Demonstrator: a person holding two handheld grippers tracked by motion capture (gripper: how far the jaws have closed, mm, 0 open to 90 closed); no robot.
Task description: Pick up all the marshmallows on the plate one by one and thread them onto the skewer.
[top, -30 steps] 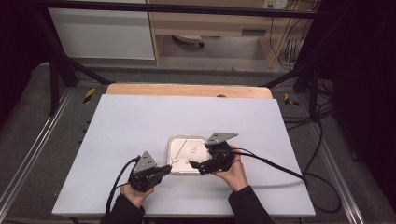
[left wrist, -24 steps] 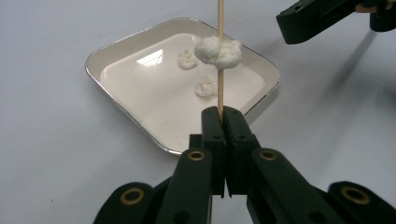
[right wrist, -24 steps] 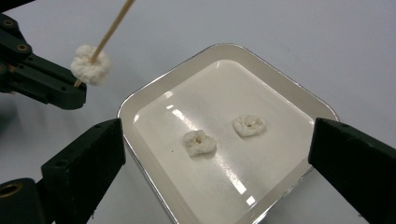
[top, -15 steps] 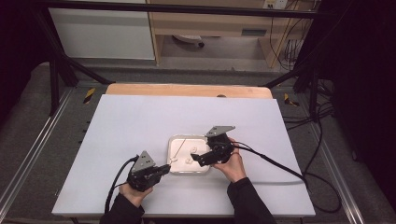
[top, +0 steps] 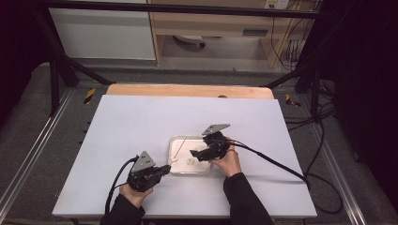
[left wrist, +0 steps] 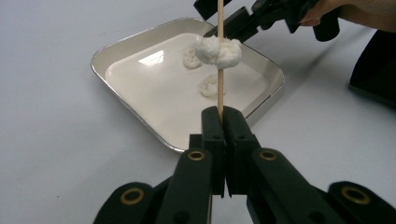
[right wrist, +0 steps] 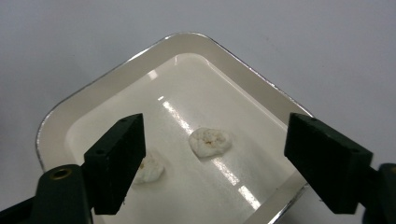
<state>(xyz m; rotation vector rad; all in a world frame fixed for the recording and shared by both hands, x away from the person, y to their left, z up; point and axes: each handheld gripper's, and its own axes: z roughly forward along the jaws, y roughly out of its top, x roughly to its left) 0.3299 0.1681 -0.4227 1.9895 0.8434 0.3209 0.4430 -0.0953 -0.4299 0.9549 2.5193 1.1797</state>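
left claw [left wrist: 219,122] clamping a stick [left wrist: 220,51] with 1 white piece [left wrist: 218,51] on it, right claw [right wrist: 215,154] closing, still apart, over 2 white pieces [right wrist: 209,141] in the tray [right wrist: 93,102]

The skewer [left wrist: 220,56] runs off the top edge; one claw pad half-hides a white piece [right wrist: 150,169].

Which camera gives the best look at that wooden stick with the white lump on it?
The left gripper view: the wooden skewer rises close up from the shut left gripper, through a white piece, over the tray. In the high view the skewer is a thin pale line.
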